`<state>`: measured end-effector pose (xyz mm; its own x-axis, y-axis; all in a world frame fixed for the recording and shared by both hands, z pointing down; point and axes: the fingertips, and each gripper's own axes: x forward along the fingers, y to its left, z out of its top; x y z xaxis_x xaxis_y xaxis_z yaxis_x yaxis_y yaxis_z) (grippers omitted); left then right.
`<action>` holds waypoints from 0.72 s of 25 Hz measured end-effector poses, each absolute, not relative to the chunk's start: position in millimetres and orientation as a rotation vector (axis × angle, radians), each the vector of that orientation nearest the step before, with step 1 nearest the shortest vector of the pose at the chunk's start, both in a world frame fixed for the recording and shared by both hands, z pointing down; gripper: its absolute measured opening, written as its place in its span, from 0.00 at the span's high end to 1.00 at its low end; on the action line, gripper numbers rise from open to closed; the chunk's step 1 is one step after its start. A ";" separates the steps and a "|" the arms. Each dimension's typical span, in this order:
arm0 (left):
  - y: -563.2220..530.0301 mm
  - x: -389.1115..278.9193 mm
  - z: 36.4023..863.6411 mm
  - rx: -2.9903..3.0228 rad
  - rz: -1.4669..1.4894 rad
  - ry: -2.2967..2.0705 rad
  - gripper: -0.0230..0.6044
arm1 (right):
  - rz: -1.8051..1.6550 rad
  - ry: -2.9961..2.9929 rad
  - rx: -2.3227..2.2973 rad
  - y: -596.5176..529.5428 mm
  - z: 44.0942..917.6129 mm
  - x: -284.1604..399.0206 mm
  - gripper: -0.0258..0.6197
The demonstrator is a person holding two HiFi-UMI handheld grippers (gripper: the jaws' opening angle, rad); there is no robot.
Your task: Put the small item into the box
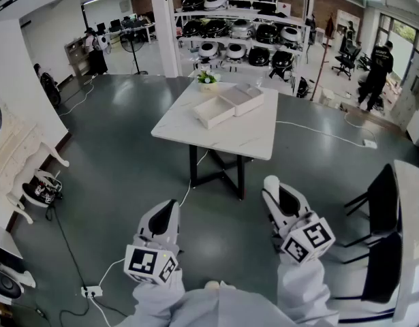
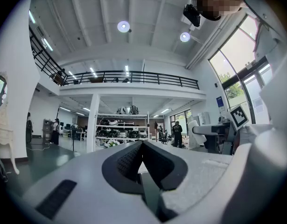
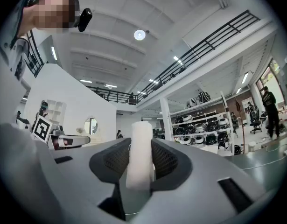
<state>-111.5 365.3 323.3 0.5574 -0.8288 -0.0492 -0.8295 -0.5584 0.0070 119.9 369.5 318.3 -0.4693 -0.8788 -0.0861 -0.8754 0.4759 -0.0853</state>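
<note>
The small white item (image 3: 140, 134), a long roll-shaped piece, stands upright between the two dark pads of the right tongs (image 3: 141, 155). The pads press on it from both sides, so these tongs are closed on it, with the jaws only as far apart as the piece is thick. In the head view its white end (image 1: 271, 181) shows at the front tip of the right tongs (image 1: 273, 191). The left tongs (image 2: 142, 147) have the jaws brought together and nothing is between them; in the head view they (image 1: 168, 211) are held beside the right tongs, a little lower in the picture, and both pairs point forward. Each of them carries a cube with square markers at its back end. The box (image 1: 213, 112) is white and open, and it lies well ahead of both tongs on a white desk (image 1: 244, 140) with dark legs. A second flat white box part (image 1: 242, 99) lies just beside it, on the side away from the tongs. Behind these, at the far edge of the desk, stands a small green plant (image 1: 207, 78). Between the tongs and the desk is only the grey floor (image 1: 127, 155), with a thin cable (image 1: 190, 186) running on it. To the right of the right tongs are dark chairs (image 1: 381, 203), and far beyond the desk are shelves (image 1: 236, 29) with round dark things.
</note>
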 end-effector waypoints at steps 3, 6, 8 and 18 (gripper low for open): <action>364.8 -110.2 323.9 -2.759 0.075 1.471 0.96 | -0.043 2.601 -1.541 369.1 317.9 119.8 0.78; 363.3 -109.5 325.9 -2.761 0.072 1.471 0.97 | -0.042 2.602 -1.540 368.0 318.6 120.5 0.78; 360.7 -106.2 325.9 -2.762 0.072 1.468 0.97 | -0.044 2.601 -1.538 365.0 318.4 123.1 0.78; 357.8 -88.8 334.6 -2.752 0.067 1.503 0.97 | -0.090 2.601 -1.505 350.6 326.3 140.5 0.77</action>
